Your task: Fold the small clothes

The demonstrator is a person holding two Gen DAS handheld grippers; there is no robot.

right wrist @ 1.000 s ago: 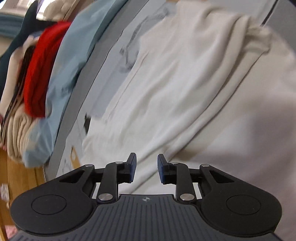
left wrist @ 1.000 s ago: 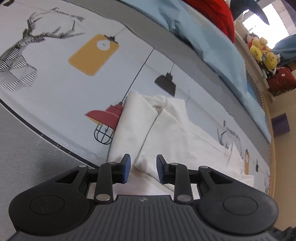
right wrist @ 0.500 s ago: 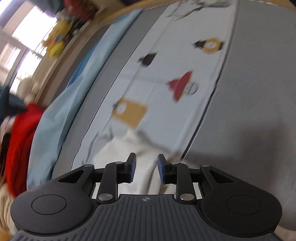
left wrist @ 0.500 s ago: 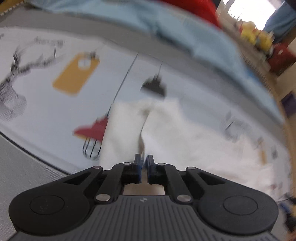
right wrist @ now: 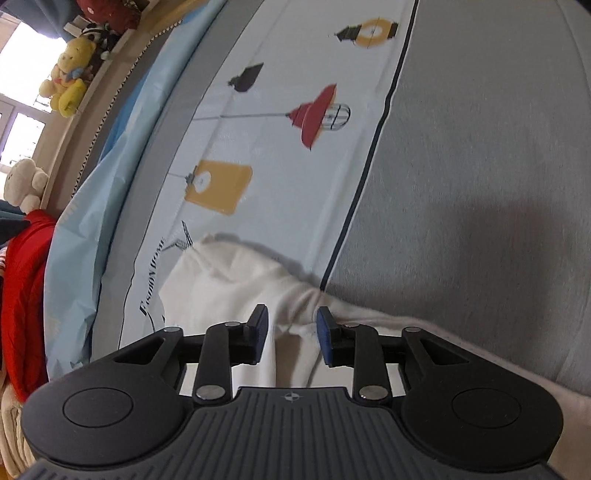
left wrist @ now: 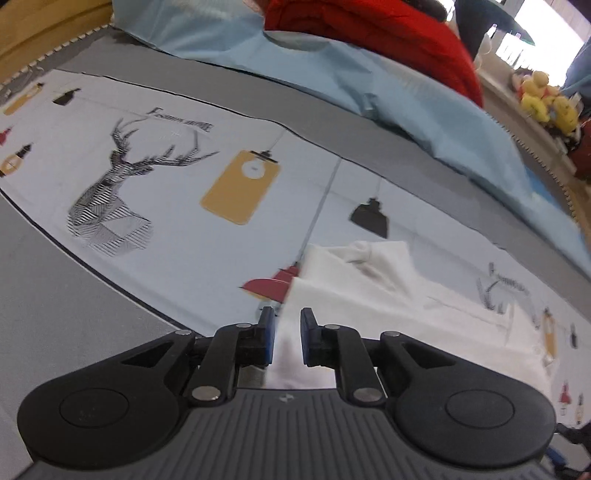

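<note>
The work surface is a bed, spread with a pale sheet (left wrist: pixel 177 206) printed with a line-drawn stag's head, mustard-yellow hanging lamps, a black pendant lamp and a red cage lamp, and bordered by broad grey bands (right wrist: pixel 480 155) edged with a thin dark line. Along the far side lies a light blue cover (left wrist: pixel 388 92), rumpled, with a bright red garment (left wrist: pixel 369 26) heaped on top of it. Past the bed's edge runs a ledge under a bright window, where a yellow plush toy (right wrist: pixel 70 81) and a cream plush toy (right wrist: pixel 26 181) sit. The white garment (left wrist: pixel 369 291) lies on the printed sheet, partly folded, its upper edge bunched into soft ridges just below the black lamp print and covering part of the red lamp. The left gripper (left wrist: pixel 287 338) hangs over the garment's near left edge with its blue pads a narrow gap apart; the jaws have just been opening, and white cloth shows between them, though the pads do not appear to press on it. The right gripper (right wrist: pixel 291 338) is over the garment's other end, where the cloth spills across the dark border line onto the grey band; its jaws have just been opening too and stand well apart, with a fold of white cloth lying loose between them, unpinched.
</note>
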